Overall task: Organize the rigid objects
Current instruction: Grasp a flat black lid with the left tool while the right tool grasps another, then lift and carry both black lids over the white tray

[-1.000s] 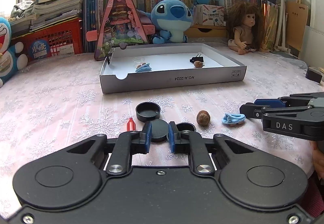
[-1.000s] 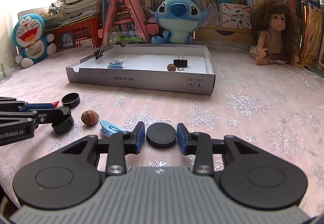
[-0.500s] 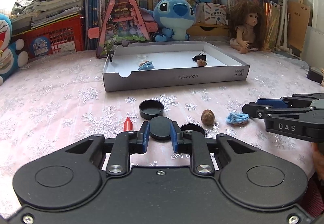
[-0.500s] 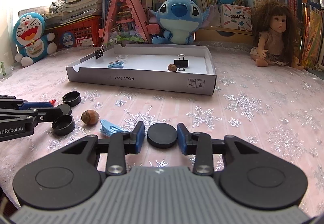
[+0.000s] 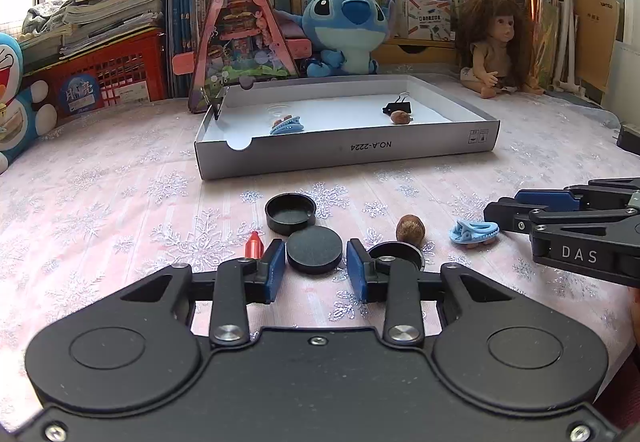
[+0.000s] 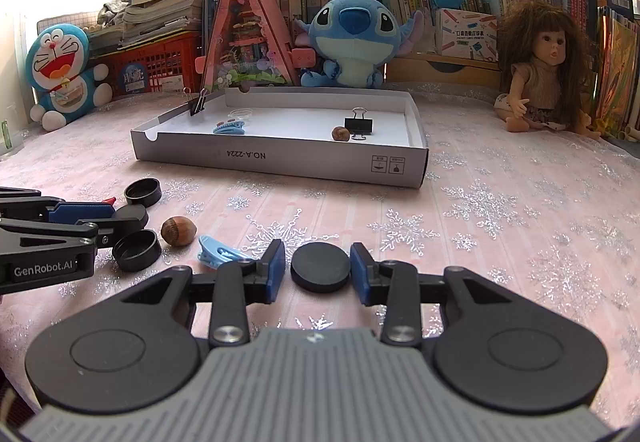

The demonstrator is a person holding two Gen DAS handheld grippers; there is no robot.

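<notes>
A white cardboard tray (image 5: 344,154) stands on the pink tablecloth; it holds a blue clip (image 5: 286,125), a nut (image 5: 399,116) and a black binder clip (image 5: 397,107). My left gripper (image 5: 316,269) is open, with a flat black cap (image 5: 314,249) between its fingers and small gaps on both sides. My right gripper (image 6: 318,271) is open around another flat black cap (image 6: 320,271), also with gaps. Loose on the cloth lie an upturned black cap (image 5: 290,212), a second one (image 6: 137,250), a hazelnut (image 5: 410,227), a blue clip (image 5: 473,231) and a red piece (image 5: 253,244).
Plush toys (image 5: 344,30), a pink triangular case (image 5: 242,34), a doll (image 5: 496,46), a red crate (image 5: 108,78) and stacked books line the back. The right gripper body (image 5: 576,234) shows at right in the left wrist view; the left gripper body (image 6: 44,242) shows at left in the right wrist view.
The left gripper has opened: its fingers now stand apart from the black cap they closely flanked before. The right gripper and its cap have barely moved.
</notes>
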